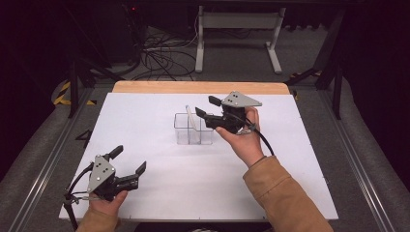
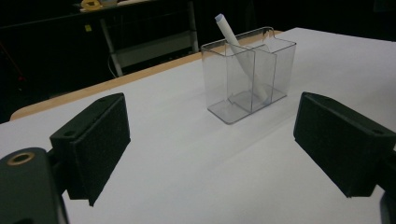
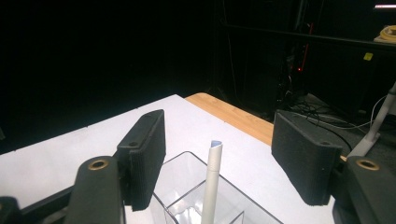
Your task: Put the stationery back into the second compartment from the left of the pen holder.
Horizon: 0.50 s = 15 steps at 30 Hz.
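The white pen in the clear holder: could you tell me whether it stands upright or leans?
It leans. The white pen rests slanted in the clear holder, its tip poking out above one corner of the rim.

Left gripper point(image 1: 129, 160): I'm holding it low at my near left, jaws gaping wide. Right gripper point(image 1: 207, 107): I'm holding it raised farther forward, pointing left, jaws spread, nothing gripped.

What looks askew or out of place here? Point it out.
Only the white pen is askew: it leans diagonally in the clear divided organizer instead of standing upright. Nothing looks spilled or damaged.
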Available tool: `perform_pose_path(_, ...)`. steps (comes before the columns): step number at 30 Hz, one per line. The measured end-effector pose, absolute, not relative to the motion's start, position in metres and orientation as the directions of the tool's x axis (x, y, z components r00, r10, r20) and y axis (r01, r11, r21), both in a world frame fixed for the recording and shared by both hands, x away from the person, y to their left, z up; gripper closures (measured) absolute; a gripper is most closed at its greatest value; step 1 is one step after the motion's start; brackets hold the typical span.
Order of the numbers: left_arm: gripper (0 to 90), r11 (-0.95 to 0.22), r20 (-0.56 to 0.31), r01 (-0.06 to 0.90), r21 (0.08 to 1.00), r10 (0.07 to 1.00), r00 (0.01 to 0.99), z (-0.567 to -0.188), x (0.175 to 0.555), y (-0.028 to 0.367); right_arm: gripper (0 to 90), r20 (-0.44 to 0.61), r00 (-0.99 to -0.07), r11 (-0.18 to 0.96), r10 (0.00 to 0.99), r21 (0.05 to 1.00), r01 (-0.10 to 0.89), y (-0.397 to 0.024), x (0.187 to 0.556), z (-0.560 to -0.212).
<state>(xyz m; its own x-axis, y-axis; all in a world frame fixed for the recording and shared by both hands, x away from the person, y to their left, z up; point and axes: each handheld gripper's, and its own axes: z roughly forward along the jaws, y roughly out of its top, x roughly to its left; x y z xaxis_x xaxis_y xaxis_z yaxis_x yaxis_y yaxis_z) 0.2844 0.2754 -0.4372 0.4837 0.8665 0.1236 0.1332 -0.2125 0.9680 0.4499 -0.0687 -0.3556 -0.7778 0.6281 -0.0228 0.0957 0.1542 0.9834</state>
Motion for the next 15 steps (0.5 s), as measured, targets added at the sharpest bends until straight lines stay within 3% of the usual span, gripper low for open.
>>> perform_pose_path(15, 11.5, -0.216, 0.126, 0.134, 0.967, 0.865, 0.487, -0.437, 0.285, 0.274, 27.4, -0.051, -0.811, 0.182, 0.582, 0.981, 0.068, -0.109, 0.423, -0.346)
